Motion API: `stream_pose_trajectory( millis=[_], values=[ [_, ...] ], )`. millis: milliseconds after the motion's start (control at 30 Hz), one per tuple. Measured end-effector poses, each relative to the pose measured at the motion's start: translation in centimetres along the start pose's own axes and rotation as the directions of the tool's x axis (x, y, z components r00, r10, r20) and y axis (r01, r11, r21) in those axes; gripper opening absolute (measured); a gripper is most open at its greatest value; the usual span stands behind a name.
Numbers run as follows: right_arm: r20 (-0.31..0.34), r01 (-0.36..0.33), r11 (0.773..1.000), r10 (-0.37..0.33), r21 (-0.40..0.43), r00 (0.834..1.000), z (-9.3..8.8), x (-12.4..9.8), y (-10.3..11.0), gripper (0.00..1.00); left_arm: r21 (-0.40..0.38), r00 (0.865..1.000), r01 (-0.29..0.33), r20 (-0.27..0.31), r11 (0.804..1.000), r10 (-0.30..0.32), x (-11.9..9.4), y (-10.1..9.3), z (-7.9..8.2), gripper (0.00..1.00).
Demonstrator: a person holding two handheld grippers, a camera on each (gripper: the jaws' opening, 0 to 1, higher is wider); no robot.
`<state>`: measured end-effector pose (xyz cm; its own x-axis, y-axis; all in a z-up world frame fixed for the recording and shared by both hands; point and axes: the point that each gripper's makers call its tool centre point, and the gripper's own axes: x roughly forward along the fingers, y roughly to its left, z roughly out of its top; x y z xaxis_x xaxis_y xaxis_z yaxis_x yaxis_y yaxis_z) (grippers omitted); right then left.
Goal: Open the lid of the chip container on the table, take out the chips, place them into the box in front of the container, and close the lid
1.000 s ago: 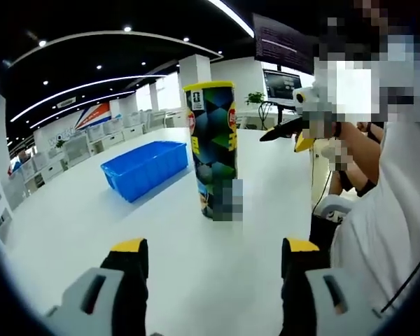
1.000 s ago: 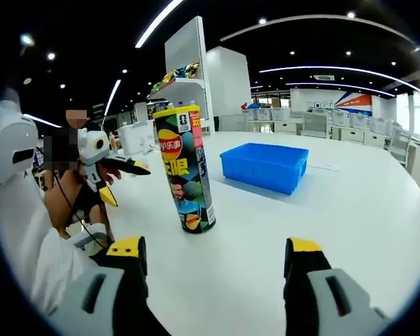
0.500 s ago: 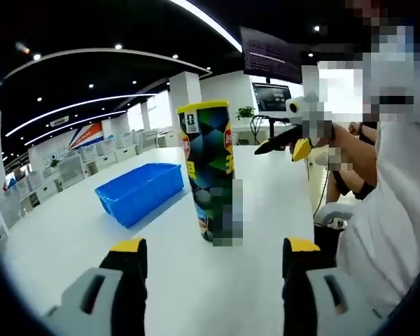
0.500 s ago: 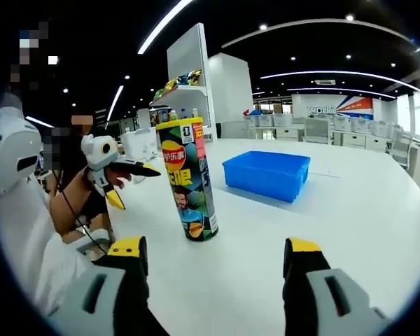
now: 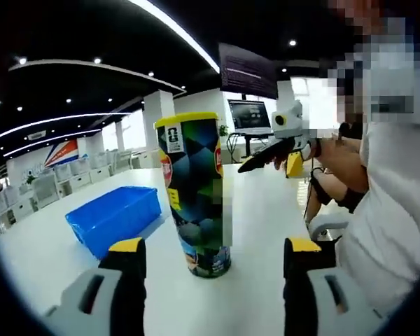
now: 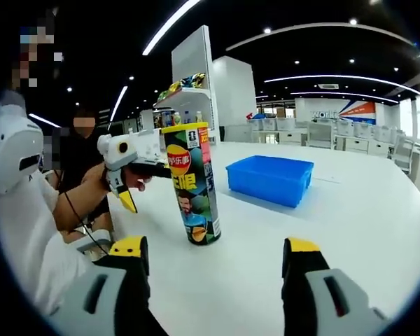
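The white table [image 6: 378,210] carries the blue box [image 6: 269,180], which sits just behind the chip can [image 6: 191,183] and to one side of it, near but not touching. The can is the landmark: it stands upright near the table's front, its yellow lid [image 5: 187,119] not yet removed. Both of the 2 grippers are spread wide and hold nothing. The left gripper [image 5: 208,253] is low and close, the can centred between its jaws; the right gripper [image 6: 213,256] faces the can from a little further off. To do the step well, 1 gripper should probably clamp the can's body firmly while the other catches the lid rim squarely, lifting straight so the can does not tip.
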<state>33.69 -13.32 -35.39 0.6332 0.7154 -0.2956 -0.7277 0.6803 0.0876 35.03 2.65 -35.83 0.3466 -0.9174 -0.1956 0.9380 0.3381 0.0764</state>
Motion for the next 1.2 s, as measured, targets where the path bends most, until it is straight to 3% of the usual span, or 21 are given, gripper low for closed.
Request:
stream_pose_trajectory(
  millis=[200,433,533,633,733,867,1200],
  values=[
    [-0.002,-0.019,1.0,0.019,-0.006,1.0,0.1,0.3,0.5,0.77,0.002,1.0,0.021,0.002,1.0,-0.021,2.0,0.6,-0.1,0.81],
    [-0.006,-0.02,1.0,0.02,-0.005,1.0,0.1,0.5,0.5,0.77,-0.023,0.997,0.062,0.045,0.998,-0.061,3.8,1.1,-0.1,0.79],
    [-0.008,-0.021,1.0,0.021,-0.007,1.0,0.2,0.6,0.5,0.76,-0.014,0.997,0.08,-0.014,0.997,-0.08,4.5,1.1,-1.2,0.8],
    [-0.017,-0.026,1.0,0.026,-0.015,1.0,0.2,0.7,0.8,0.76,-0.05,0.993,0.112,0.031,0.992,-0.111,5.1,1.1,-0.8,0.8],
    [-0.018,-0.03,0.999,0.03,-0.019,0.999,0.3,0.8,0.9,0.76,-0.063,0.994,0.105,0.047,0.992,-0.103,5.4,1.8,-0.8,0.78],
    [-0.019,-0.032,0.999,0.031,-0.021,0.999,0.3,0.8,1.0,0.76,-0.093,0.987,0.102,0.132,0.99,-0.089,5.6,2.7,0.5,0.75],
    [-0.022,-0.033,0.999,0.033,-0.018,0.999,0.3,1.0,1.0,0.75,-0.102,0.986,0.124,0.126,0.987,-0.111,6.2,2.8,-0.1,0.69]
  ],
)
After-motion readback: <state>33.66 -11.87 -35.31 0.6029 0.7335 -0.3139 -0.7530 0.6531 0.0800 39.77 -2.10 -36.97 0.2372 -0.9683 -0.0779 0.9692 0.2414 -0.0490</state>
